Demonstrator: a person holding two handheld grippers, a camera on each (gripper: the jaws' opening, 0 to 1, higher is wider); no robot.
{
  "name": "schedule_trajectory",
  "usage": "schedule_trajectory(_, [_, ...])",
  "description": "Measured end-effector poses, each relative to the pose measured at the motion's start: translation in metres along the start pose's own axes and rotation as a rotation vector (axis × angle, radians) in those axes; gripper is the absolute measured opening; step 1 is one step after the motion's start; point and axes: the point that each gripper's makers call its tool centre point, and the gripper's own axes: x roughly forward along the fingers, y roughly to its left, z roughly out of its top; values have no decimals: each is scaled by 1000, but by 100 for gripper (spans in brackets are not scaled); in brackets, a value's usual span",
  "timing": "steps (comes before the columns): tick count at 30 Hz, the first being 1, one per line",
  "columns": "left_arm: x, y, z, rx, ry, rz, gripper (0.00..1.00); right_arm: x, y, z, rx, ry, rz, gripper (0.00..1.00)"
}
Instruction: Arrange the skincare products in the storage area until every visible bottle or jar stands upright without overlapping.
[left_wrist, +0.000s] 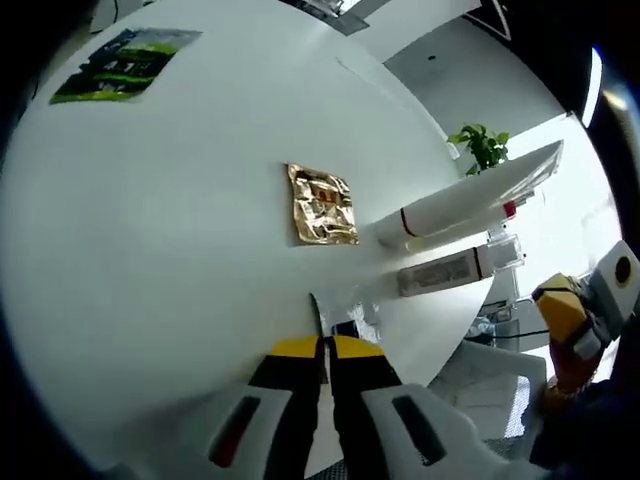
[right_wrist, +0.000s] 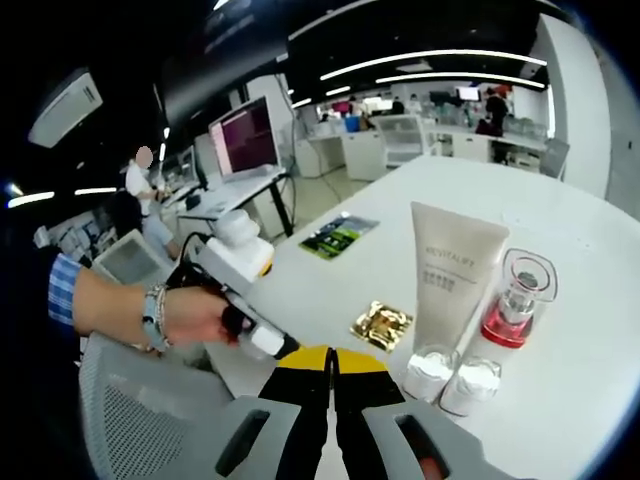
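A white tube (right_wrist: 455, 265) stands on its white cap on the white table (right_wrist: 580, 230), wide end up. Beside it are a small white-capped bottle (right_wrist: 470, 385) and a clear bottle with a red base (right_wrist: 520, 295). In the left gripper view the tube (left_wrist: 450, 208) and a clear-capped bottle (left_wrist: 455, 272) stick out sideways because that view is rolled. My left gripper (left_wrist: 325, 348) is shut and empty, well short of them. A hand holds the left gripper (right_wrist: 262, 340) at the table's left edge. My right gripper (right_wrist: 330, 360) is shut and empty, just in front of the tube.
A gold sachet (left_wrist: 323, 205) lies mid-table, seen again (right_wrist: 382, 325) near the tube. A green sachet (left_wrist: 125, 62) lies farther off. A small shiny patch (left_wrist: 345, 318) sits just ahead of the left jaws. Office desks, a monitor (right_wrist: 245, 140) and a grey chair (right_wrist: 130, 420) surround the table.
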Motion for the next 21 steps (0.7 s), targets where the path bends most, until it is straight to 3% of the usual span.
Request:
schedule_trajectory(7, [-8,4,10,47,-52,16,0,1,1,-2,-10,9,1,0])
schedule_trajectory(11, [-15,2,25,125,-139,13,11,2,1,-3,-15,16,-1,0])
schedule_trajectory(14, [-16,-9,32,299,-188,12,22,2,0,-3,-14,17,-4,0])
schedule_trajectory(15, [-15,-15,32,401,-190,26,25,2,0,-4,-15,19,-5,0])
schedule_trajectory(19, [-3,-25,20,736,-108,82,38,3,-1,-5,-20,26,-8,0])
schedule_trajectory(21, [2,-27,13,859,-48,94,41,3,-2,-6,-24,28,-12,0])
